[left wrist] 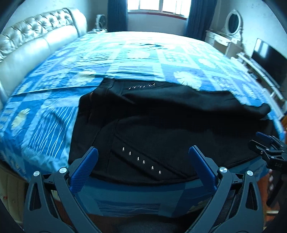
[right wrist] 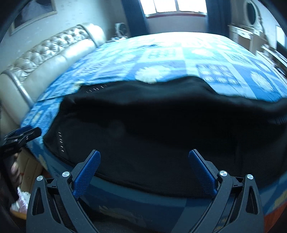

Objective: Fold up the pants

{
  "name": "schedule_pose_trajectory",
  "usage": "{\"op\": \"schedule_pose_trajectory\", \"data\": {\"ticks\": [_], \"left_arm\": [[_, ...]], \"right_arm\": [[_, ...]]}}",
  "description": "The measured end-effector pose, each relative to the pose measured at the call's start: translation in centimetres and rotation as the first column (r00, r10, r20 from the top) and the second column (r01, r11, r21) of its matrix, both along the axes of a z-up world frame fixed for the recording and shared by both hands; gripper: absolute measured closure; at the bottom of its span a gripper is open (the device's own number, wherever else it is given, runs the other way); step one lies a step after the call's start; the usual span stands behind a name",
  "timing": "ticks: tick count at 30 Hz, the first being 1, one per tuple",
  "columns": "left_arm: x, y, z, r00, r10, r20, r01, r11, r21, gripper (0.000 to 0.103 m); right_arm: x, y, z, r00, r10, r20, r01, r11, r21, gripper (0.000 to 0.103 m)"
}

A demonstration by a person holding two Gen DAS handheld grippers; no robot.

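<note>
Black pants (left wrist: 161, 129) lie spread across the near part of a blue patterned bedspread (left wrist: 53, 111), legs side by side, with rows of small silver studs (left wrist: 141, 161) at the pockets. My left gripper (left wrist: 143, 154) hovers open over the near left part of the pants, nothing between its blue fingers. The right gripper (left wrist: 265, 145) shows at the right edge of that view. In the right wrist view the pants (right wrist: 161, 125) fill the middle and my right gripper (right wrist: 144, 157) stands open above their near edge. The left gripper (right wrist: 21, 134) appears at the far left.
A tufted cream headboard (left wrist: 35, 39) runs along the left side of the bed. A window (left wrist: 157, 7) with dark blue curtains is at the far wall. A white dresser with an oval mirror (left wrist: 233, 23) and a dark TV screen (left wrist: 269, 55) stand on the right.
</note>
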State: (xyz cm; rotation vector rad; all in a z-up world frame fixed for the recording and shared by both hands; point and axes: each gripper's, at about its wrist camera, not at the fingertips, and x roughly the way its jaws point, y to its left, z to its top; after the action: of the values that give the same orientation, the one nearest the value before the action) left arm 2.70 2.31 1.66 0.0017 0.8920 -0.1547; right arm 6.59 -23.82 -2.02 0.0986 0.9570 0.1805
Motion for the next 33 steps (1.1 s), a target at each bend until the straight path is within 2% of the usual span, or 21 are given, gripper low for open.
{"op": "schedule_pose_trajectory", "data": {"ticks": [4,7,11,13,14,17,18,21,23,24,27,30,31,32,33], "left_arm": [[3.8,2.6,0.6,0.998,-0.056,0.010,0.056,0.998,0.032,0.002],[8.6,5.4,0.8,0.994,-0.107,-0.010,0.107,0.994,0.004,0.002],[15.6,8.8,-0.9,0.994,-0.100,-0.054,0.100,0.995,-0.004,0.002],[18.6,10.0,-2.1,0.994,-0.076,-0.076,0.077,0.997,0.018,0.002],[20.1,10.6,-2.7,0.994,-0.066,-0.092,0.067,0.998,0.010,0.002],[25.0,12.5,-4.9,0.985,-0.069,-0.156,0.058,0.995,-0.077,0.004],[25.9,12.6,-5.3,0.985,-0.063,-0.162,0.051,0.995,-0.081,0.005],[28.5,12.4,-7.1,0.976,-0.089,-0.199,0.070,0.993,-0.100,0.015],[29.5,11.6,-8.2,0.966,-0.119,-0.227,0.101,0.991,-0.090,0.028],[29.8,11.1,-8.6,0.960,-0.144,-0.241,0.126,0.988,-0.088,0.030],[30.2,10.2,-9.3,0.951,-0.189,-0.246,0.178,0.982,-0.070,0.033],[30.6,10.2,-9.3,0.946,-0.206,-0.252,0.189,0.978,-0.090,0.037],[30.8,10.2,-9.4,0.945,-0.205,-0.256,0.188,0.978,-0.091,0.040],[30.8,10.2,-9.4,0.943,-0.210,-0.260,0.191,0.977,-0.096,0.049],[30.8,10.0,-9.3,0.940,-0.218,-0.261,0.199,0.975,-0.099,0.053]], "right_arm": [[3.7,-1.3,0.8,0.997,0.070,-0.013,-0.070,0.997,0.010,0.005],[7.4,-2.6,1.0,0.993,0.115,-0.031,-0.113,0.992,0.064,0.005],[12.8,-4.0,0.4,0.988,0.147,-0.043,-0.144,0.987,0.073,0.005],[15.6,-4.7,-0.6,0.983,0.168,-0.075,-0.161,0.982,0.102,0.005],[16.6,-4.8,-1.1,0.980,0.174,-0.091,-0.165,0.981,0.106,0.005],[19.6,-5.0,-3.0,0.967,0.208,-0.148,-0.194,0.975,0.104,0.005],[20.3,-5.0,-3.6,0.961,0.224,-0.164,-0.209,0.973,0.100,0.005],[22.2,-4.9,-5.3,0.941,0.262,-0.216,-0.247,0.965,0.091,0.005],[23.1,-4.5,-6.4,0.921,0.299,-0.250,-0.283,0.954,0.100,0.005],[23.4,-4.2,-6.8,0.911,0.317,-0.264,-0.302,0.948,0.098,0.005],[24.0,-3.3,-7.7,0.880,0.371,-0.296,-0.360,0.928,0.092,0.005],[24.0,-2.6,-8.1,0.860,0.394,-0.325,-0.391,0.917,0.079,0.005],[23.9,-2.3,-8.2,0.851,0.401,-0.338,-0.404,0.913,0.066,0.007],[23.9,-2.1,-8.3,0.845,0.405,-0.348,-0.412,0.909,0.056,0.008],[23.8,-1.8,-8.3,0.839,0.415,-0.353,-0.423,0.904,0.057,0.022]]}}
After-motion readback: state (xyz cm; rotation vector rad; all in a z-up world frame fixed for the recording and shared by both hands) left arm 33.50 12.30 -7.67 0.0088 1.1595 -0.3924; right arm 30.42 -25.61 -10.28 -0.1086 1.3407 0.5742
